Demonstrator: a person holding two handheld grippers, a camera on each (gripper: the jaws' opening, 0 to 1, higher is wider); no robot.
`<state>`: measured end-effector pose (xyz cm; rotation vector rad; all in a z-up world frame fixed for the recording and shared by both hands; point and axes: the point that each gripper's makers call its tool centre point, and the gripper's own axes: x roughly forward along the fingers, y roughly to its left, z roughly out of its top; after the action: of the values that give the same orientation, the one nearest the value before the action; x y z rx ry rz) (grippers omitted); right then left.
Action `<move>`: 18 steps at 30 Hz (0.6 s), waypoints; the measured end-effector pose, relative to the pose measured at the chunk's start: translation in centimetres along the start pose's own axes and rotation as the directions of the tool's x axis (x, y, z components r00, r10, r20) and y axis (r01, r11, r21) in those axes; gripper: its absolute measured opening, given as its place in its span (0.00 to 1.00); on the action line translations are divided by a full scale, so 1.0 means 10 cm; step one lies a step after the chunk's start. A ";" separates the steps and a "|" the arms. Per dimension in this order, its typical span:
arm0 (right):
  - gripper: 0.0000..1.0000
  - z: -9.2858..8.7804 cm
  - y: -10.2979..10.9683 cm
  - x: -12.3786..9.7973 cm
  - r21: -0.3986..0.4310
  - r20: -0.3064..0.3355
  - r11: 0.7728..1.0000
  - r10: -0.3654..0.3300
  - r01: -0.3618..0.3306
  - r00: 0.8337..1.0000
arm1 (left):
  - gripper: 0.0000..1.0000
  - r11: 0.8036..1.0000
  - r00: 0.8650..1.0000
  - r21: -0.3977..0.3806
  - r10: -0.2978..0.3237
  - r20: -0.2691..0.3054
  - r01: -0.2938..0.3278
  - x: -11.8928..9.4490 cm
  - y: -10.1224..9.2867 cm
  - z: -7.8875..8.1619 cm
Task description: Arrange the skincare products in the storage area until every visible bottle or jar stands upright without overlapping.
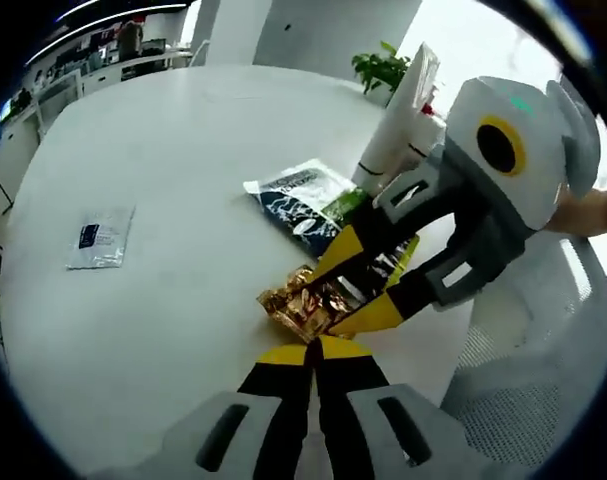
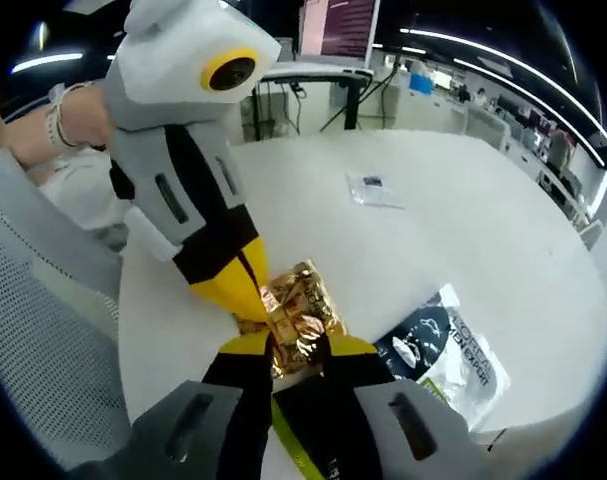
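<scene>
In the left gripper view, the left gripper (image 1: 317,348) rises from the bottom edge with its yellow-tipped jaws drawn together, the tips touching the near edge of a crumpled gold foil packet (image 1: 301,300). The packet lies flat on the white table (image 1: 183,150), its long axis running from the jaw tips toward the upper right of the view. The right gripper (image 1: 358,290) enters from the right, jaws pressed onto the far end of the same packet. Beyond it lies a dark blue and white pouch (image 1: 301,205) with a green packet (image 1: 345,203) at its edge; a white tube (image 1: 398,125) stands upright at the table's far side. A small flat sachet (image 1: 101,237) lies well apart to the left. A potted plant (image 1: 381,68) sits behind the table, and a white mesh chair (image 1: 523,370) is at lower right. In the right gripper view, the right gripper (image 2: 298,352) comes up from the bottom, jaws clamped on the near end of the gold foil packet (image 2: 298,305), whose long axis points away up the view. The left gripper (image 2: 245,292) descends from upper left, its closed tips against the packet's left edge. The pouch (image 2: 453,350) lies to the right and the sachet (image 2: 375,190) farther off on the table (image 2: 463,230). A monitor (image 2: 338,25) and desks fill the dim room behind.
</scene>
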<state>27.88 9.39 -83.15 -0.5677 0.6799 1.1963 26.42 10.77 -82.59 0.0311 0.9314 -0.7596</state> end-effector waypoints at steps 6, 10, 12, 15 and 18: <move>0.19 -0.01 0.02 -0.01 0.005 -0.002 1.000 0.000 0.000 1.000 | 0.01 1.000 0.999 0.007 0.017 0.031 -0.017 -0.04 0.04 0.02; 0.19 -0.01 0.03 -0.01 0.005 -0.005 1.000 0.000 0.000 1.000 | 0.02 0.999 0.997 0.006 0.033 0.070 -0.034 -0.11 0.09 0.04; 0.19 -0.01 0.03 -0.01 0.007 -0.005 1.000 -0.001 0.001 1.000 | 0.09 1.000 0.994 -0.006 0.029 0.101 -0.029 -0.16 0.09 0.08; 0.19 -0.01 0.02 -0.01 0.007 -0.006 1.000 -0.001 0.001 1.000 | 0.14 0.999 0.990 -0.029 0.018 0.141 -0.014 -0.22 0.07 0.15; 0.19 -0.01 0.02 -0.01 0.006 -0.007 1.000 0.000 0.000 1.000 | 0.22 1.000 0.987 -0.027 0.018 0.158 -0.014 -0.26 0.04 0.18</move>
<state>27.68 9.35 -83.15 -0.5676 0.6890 1.1921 27.07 11.95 -79.72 -0.0440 0.7893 -0.7240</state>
